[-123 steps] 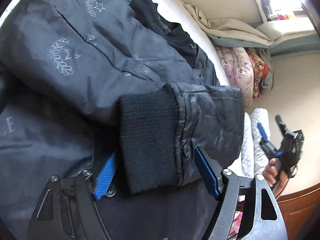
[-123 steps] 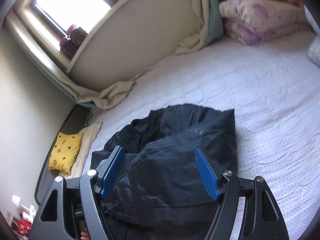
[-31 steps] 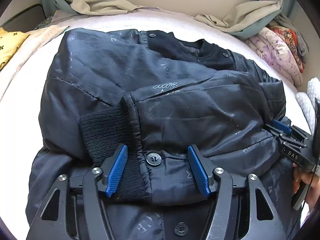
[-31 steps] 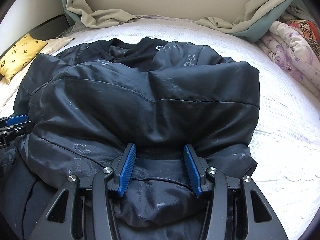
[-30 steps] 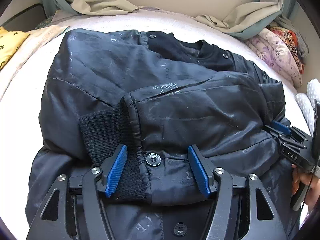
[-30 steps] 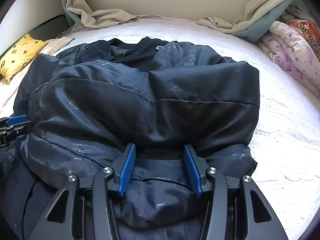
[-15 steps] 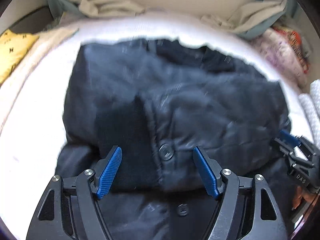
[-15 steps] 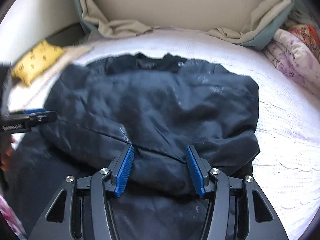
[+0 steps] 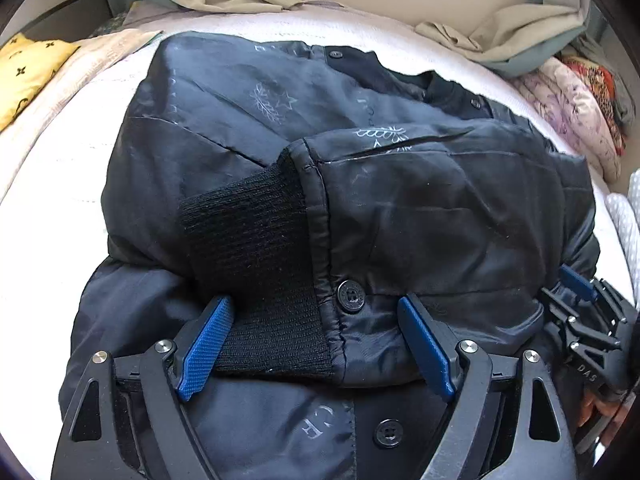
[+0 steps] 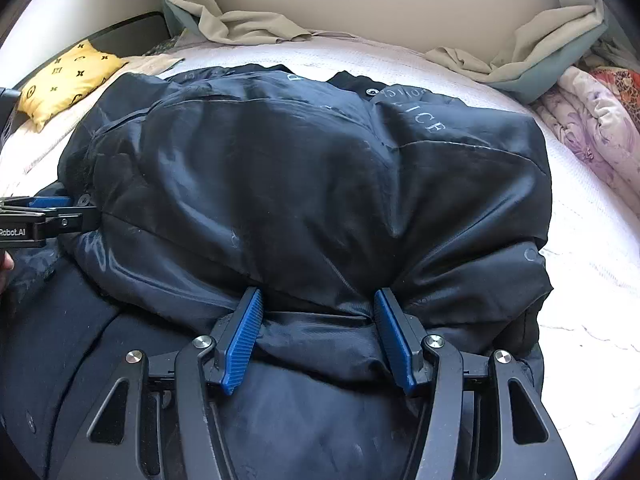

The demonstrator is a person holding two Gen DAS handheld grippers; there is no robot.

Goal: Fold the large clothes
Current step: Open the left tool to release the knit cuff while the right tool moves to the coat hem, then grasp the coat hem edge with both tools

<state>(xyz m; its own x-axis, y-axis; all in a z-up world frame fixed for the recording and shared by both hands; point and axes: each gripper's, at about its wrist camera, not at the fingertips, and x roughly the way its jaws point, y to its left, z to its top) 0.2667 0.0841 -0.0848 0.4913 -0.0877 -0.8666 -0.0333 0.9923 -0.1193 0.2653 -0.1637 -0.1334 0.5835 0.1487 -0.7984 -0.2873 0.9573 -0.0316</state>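
Observation:
A large black padded jacket [image 9: 360,208] lies partly folded on the bed, one sleeve with a black knit cuff [image 9: 256,264] laid across its front. My left gripper [image 9: 316,344] is open, its blue pads either side of the cuff and a snap button. The jacket fills the right wrist view [image 10: 320,184] too. My right gripper [image 10: 318,336] is partly open around a bunched fold of the jacket's right side. The right gripper also shows at the right edge of the left wrist view [image 9: 580,320], the left gripper at the left edge of the right wrist view [image 10: 44,216].
The white bedspread [image 10: 580,288] lies under the jacket. A yellow patterned pillow [image 10: 68,76] sits far left. Beige and green bedding [image 10: 520,64] is heaped along the headboard. A floral quilt [image 10: 592,128] is piled at the right.
Both grippers pulled back briefly and then came close over the jacket again. The left jaws stand wider than a second ago. The jacket's fold has shifted slightly.

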